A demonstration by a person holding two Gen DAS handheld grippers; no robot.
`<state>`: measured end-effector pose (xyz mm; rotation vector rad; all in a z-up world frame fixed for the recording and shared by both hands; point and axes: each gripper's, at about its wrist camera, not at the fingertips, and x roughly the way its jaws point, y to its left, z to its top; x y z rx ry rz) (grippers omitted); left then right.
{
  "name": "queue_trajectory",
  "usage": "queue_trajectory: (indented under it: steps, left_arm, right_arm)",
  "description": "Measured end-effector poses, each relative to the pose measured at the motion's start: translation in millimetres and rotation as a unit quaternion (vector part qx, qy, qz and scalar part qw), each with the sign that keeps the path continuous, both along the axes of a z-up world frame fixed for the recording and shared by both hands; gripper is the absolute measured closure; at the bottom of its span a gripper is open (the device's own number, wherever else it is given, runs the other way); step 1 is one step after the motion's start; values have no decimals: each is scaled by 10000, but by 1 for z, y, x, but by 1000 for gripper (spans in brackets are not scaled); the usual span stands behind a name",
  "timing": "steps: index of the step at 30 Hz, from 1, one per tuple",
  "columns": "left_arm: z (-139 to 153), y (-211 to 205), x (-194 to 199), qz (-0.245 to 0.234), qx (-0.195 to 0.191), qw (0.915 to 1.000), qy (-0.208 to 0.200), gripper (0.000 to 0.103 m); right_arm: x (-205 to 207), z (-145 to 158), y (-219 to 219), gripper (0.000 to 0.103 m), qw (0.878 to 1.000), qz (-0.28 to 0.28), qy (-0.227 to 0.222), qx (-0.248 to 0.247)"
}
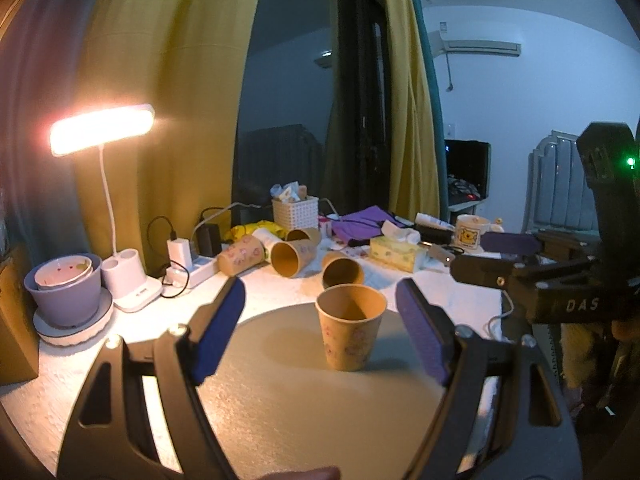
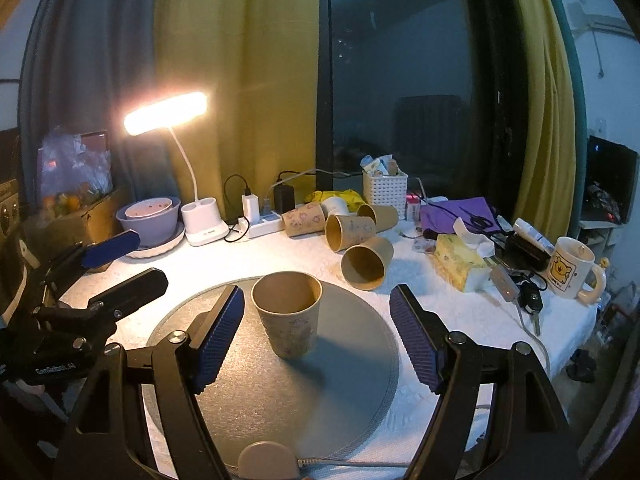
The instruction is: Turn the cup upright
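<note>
A paper cup [image 2: 287, 316] stands upright, mouth up, at the centre of the frame on a round grey mat [image 2: 340, 400]; the right tool [image 2: 316, 336] and left tool [image 1: 320, 334] both flank it released, apparently letting go.

Room dim around me, window [image 2: 400, 80] black with night. Desk lamp [image 1: 102, 128] only strong source, warm, blown out white in both my views, halo bleeding onto curtain [image 1: 160, 60]. Cup [image 2: 287, 312] throws soft shadow right and toward me across round mat [image 2: 360, 360]. Far wall [image 1: 520, 92] cool blue. Fisheye bends curtain, window frame; corners go black. Left edge of left view smeared, streaky. Background clutter soft, grainy.
</note>
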<state>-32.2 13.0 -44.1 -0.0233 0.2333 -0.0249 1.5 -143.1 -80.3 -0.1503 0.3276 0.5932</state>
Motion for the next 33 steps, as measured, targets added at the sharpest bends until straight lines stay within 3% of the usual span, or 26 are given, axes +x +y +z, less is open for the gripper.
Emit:
queue_trajectory:
  steps: [33]
  left_arm:
    - [-2,-4,-1,-5,-55,10000,38,24]
  right_arm:
    - [4,-5,2,25,9999,26,71,-88]
